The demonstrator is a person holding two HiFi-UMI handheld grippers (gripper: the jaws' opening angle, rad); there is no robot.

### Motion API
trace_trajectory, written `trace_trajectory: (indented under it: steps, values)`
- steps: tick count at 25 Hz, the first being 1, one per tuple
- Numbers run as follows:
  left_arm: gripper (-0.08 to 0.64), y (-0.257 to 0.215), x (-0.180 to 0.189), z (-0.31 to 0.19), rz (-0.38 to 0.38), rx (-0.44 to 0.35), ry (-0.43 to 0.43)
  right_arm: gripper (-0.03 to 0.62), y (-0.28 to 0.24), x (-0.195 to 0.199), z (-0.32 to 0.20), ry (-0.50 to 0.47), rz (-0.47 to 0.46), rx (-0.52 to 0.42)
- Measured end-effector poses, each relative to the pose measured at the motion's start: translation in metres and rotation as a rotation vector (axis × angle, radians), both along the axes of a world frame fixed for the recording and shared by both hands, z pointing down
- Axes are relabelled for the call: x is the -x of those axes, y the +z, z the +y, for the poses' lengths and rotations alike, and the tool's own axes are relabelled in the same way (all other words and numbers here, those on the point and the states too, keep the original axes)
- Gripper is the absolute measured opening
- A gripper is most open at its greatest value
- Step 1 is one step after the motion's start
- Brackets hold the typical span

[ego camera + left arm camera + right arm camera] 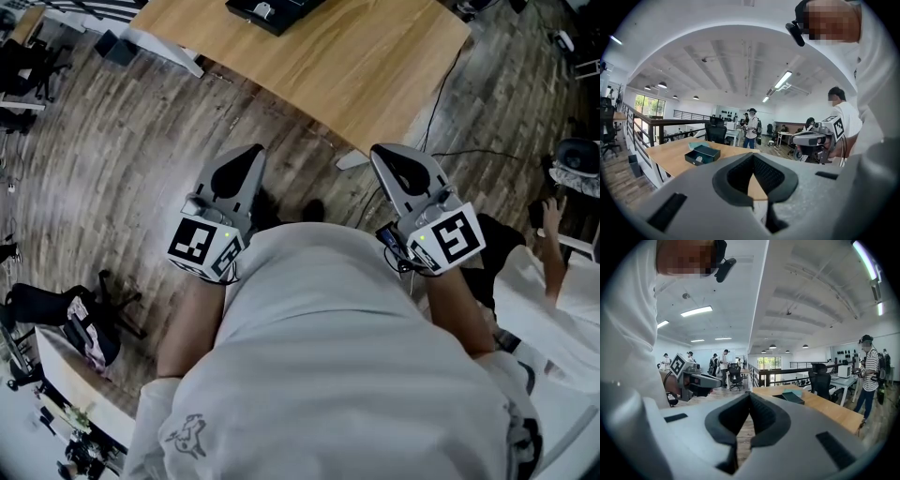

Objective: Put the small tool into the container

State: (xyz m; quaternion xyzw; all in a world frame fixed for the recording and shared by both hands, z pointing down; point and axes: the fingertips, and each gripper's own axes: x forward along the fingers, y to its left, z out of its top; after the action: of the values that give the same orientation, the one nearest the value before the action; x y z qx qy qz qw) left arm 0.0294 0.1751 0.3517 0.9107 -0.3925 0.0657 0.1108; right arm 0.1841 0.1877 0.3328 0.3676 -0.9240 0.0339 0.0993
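1. Left gripper (251,155), right gripper (382,155): both shut, nothing between the jaws; we hold them by the chest, short of the table (356,66).
2. Box (702,154): dark, open, on the table. A small pale item (698,160) lies inside; whether it is the tool, we cannot tell.
3. Step: we judge this fits either tool unfetched or tool boxed.
4. Room: wood table, plank floor, open office, people at desks.

Open-plan loft office. Grey-brown wood-plank floor (141,169), light wooden table (356,66) on a white frame. White arched ceiling (740,51) with beams, strip lights (783,79) plus round downlights (662,85). Dark railing (651,123) along the mezzanine edge, windows (647,104) behind it, daylight coming in. Black office chairs (716,132), white desks (848,380), several people (751,130) standing further back.
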Motion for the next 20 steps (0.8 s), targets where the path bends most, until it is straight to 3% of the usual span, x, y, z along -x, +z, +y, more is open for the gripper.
trace_trajectory:
  steps: [20]
  values:
    - [0.005,0.002,-0.006,0.013,0.008,0.003,0.001,0.006,0.007,-0.011,0.017,0.016,0.001,0.017]
